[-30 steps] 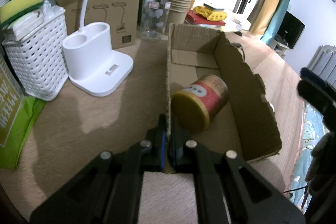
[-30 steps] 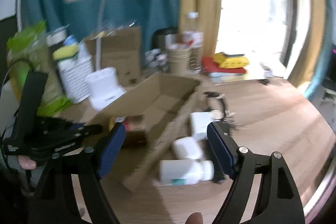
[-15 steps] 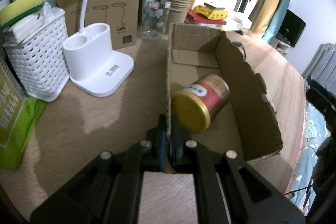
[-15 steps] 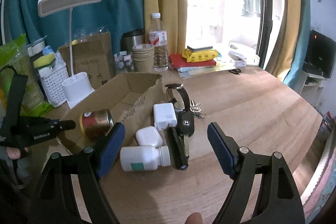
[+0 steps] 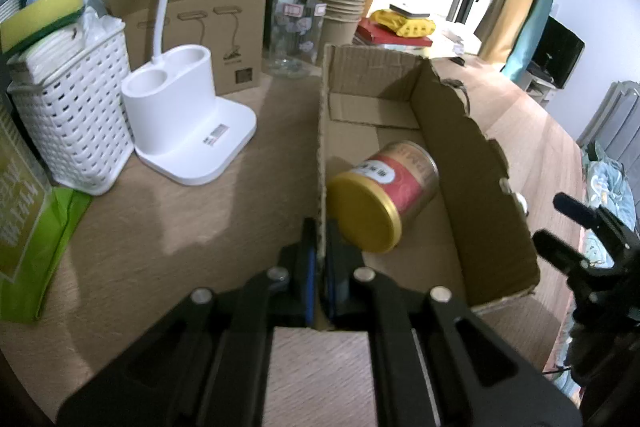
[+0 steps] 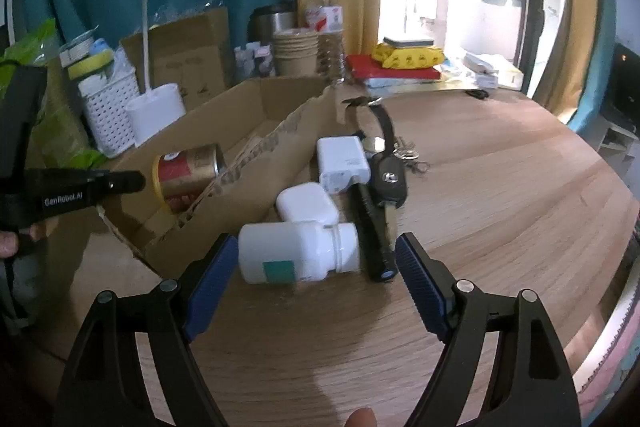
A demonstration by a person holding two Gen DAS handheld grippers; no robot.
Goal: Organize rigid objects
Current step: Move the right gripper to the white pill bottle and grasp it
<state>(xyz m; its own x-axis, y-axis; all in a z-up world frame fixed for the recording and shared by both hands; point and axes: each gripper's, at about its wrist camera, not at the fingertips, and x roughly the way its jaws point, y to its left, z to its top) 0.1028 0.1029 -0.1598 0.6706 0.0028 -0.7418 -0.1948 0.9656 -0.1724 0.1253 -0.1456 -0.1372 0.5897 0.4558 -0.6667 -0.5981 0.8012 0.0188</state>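
The right gripper (image 6: 312, 281) has its blue fingers (image 6: 208, 287) spread wide with nothing held, and it has come down and nearer since the earlier frames, so that the white bottle (image 6: 298, 257), lying on its side on the bench (image 6: 500, 195), now sits low in the gap between them; neither finger touches it yet; this reads as the approach to the next pick, the bottle being the nearest loose thing to the cardboard box (image 6: 256, 183). The left gripper (image 5: 320, 259) has not shifted: its fingers are pinched tight on the near wall of the cardboard box, steadying it; inside the box the red can (image 5: 386, 193) with the gold lid lies on its side against that same wall, as it did a second ago, so one object is already stowed. Just beyond the bottle, outside the box's torn side wall, wait the white case (image 6: 307, 205), the white charger (image 6: 343, 163), a black torch (image 6: 370, 227), the car key (image 6: 390, 179) and, farther off, a watch strap (image 6: 382, 119); all of these lie as before. On the far side of the box from the bottle stand the white lamp base (image 5: 188, 131) and the white basket (image 5: 76, 115), untouched. Closing on the bottle across its round body seems the likely next need; it could roll.
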